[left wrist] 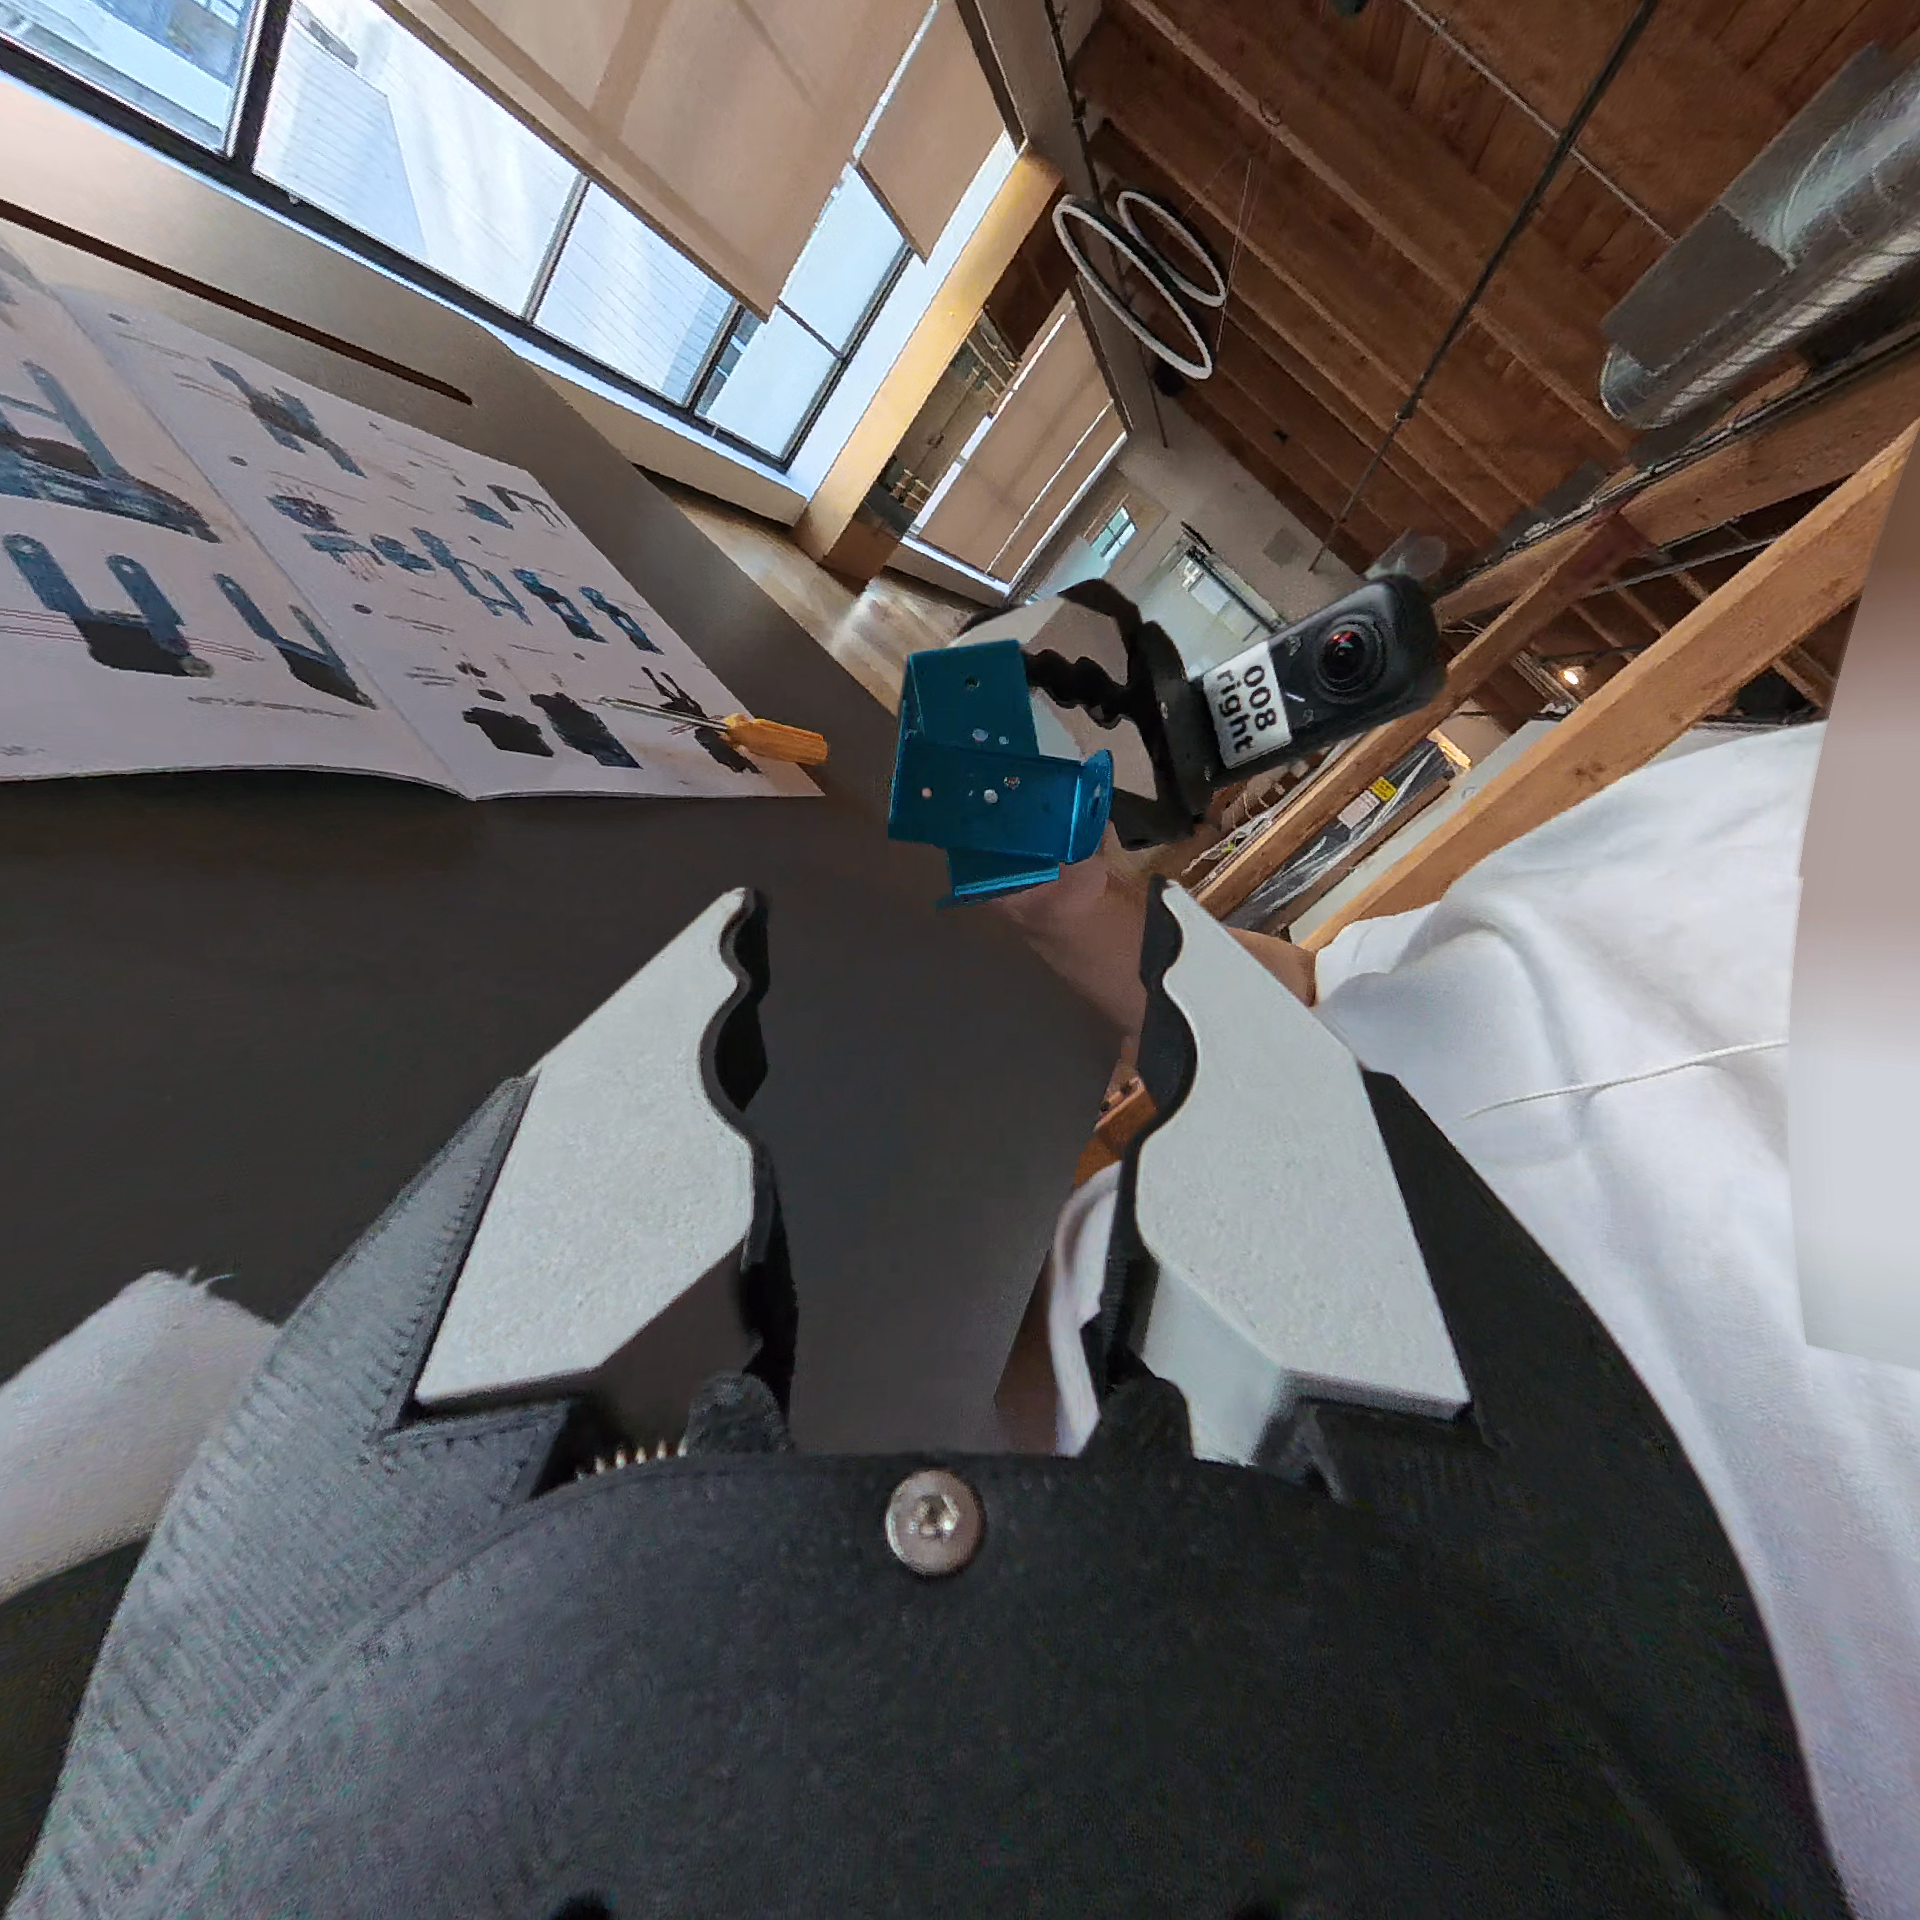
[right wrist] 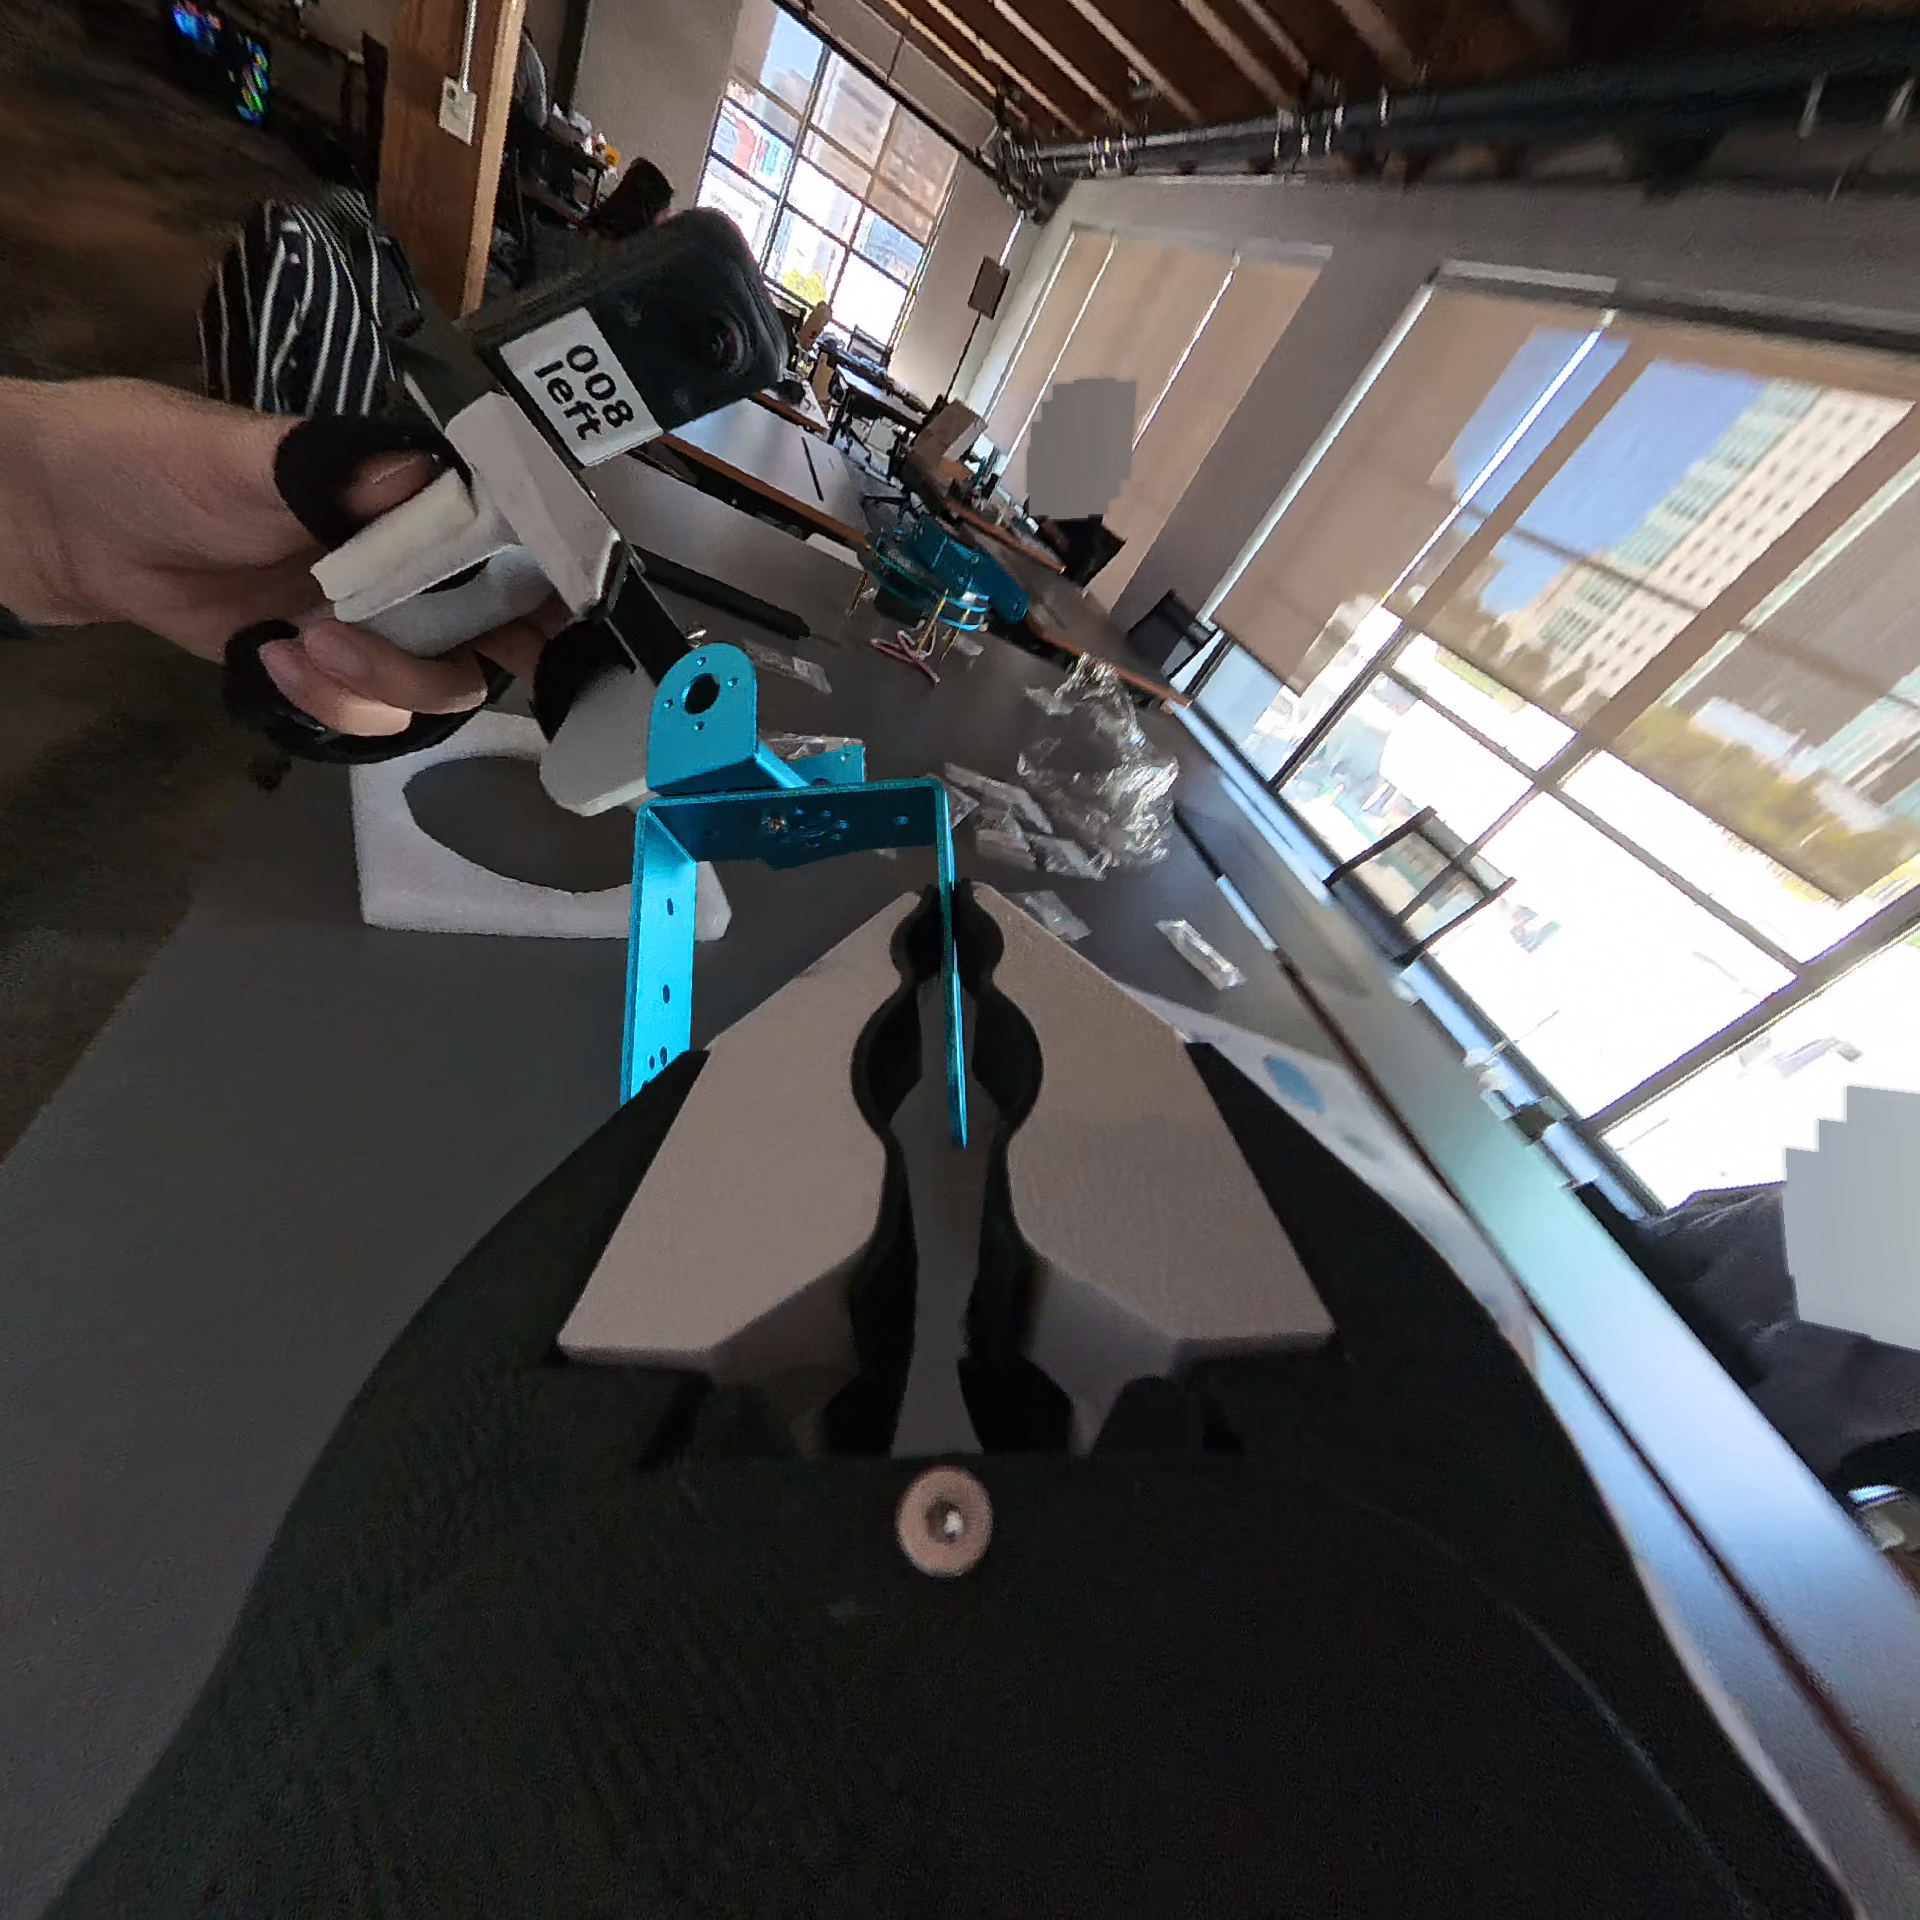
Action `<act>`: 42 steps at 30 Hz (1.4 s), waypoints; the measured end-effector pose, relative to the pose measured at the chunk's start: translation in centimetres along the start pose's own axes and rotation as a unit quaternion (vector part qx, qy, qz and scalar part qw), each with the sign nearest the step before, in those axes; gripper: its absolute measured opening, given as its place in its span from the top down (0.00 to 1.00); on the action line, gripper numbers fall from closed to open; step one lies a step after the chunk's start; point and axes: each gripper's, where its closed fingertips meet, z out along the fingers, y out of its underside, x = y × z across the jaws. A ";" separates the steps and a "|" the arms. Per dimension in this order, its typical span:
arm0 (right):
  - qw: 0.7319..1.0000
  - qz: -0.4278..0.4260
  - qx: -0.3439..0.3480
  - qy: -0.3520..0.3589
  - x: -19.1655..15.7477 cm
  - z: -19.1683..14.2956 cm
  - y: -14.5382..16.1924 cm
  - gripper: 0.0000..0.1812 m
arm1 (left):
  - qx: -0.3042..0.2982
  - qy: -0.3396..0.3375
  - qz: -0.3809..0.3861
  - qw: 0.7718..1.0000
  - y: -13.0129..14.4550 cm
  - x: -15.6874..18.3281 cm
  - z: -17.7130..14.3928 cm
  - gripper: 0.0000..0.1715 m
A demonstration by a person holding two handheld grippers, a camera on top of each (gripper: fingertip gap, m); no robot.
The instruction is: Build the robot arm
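My right gripper [right wrist: 948, 902] is shut on one arm of a blue metal U-shaped bracket [right wrist: 790, 821], which has a second blue bracket piece [right wrist: 701, 727] joined to its far side. The pads press on the thin arm from both sides. The same bracket assembly [left wrist: 982, 779] shows in the left wrist view, held up above the dark table [left wrist: 416, 987] by the right gripper [left wrist: 1049, 717]. My left gripper [left wrist: 956, 914] is open and empty, a short way in front of the bracket. It also shows in the right wrist view [right wrist: 582, 727], held by a hand [right wrist: 156, 520], just beyond the bracket.
An open instruction booklet [left wrist: 312, 582] lies on the table with a yellow-handled screwdriver [left wrist: 774, 740] on its edge. A white foam piece [right wrist: 468, 862], crumpled clear plastic [right wrist: 1101, 769], small clear bags [right wrist: 1195, 951] and a blue assembled part [right wrist: 940, 577] lie farther along. Windows run along the table's far side. My right fingertips sit around 7 cm from my left ones.
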 end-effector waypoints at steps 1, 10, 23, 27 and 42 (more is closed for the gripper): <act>1.000 -0.017 0.002 0.003 -0.1 0.0 -0.4 1.00 | -0.004 0.000 0.002 1.000 0.1 0.3 0.2 0.58; 1.000 -0.023 0.015 -0.008 -0.8 0.7 -0.1 1.00 | -0.071 -0.007 -0.079 0.994 1.6 0.5 0.4 0.68; 0.995 -0.028 0.099 -0.008 0.0 -0.2 -3.4 1.00 | -0.069 0.021 -0.009 0.997 0.0 3.6 1.2 0.88; 0.995 -0.022 0.098 -0.020 -0.2 0.0 -3.0 1.00 | -0.039 0.021 0.000 0.999 -1.2 3.4 1.1 0.88; 0.986 0.121 0.050 -0.104 -1.5 0.2 0.7 1.00 | -0.071 0.075 -0.028 0.994 0.0 1.2 2.5 0.81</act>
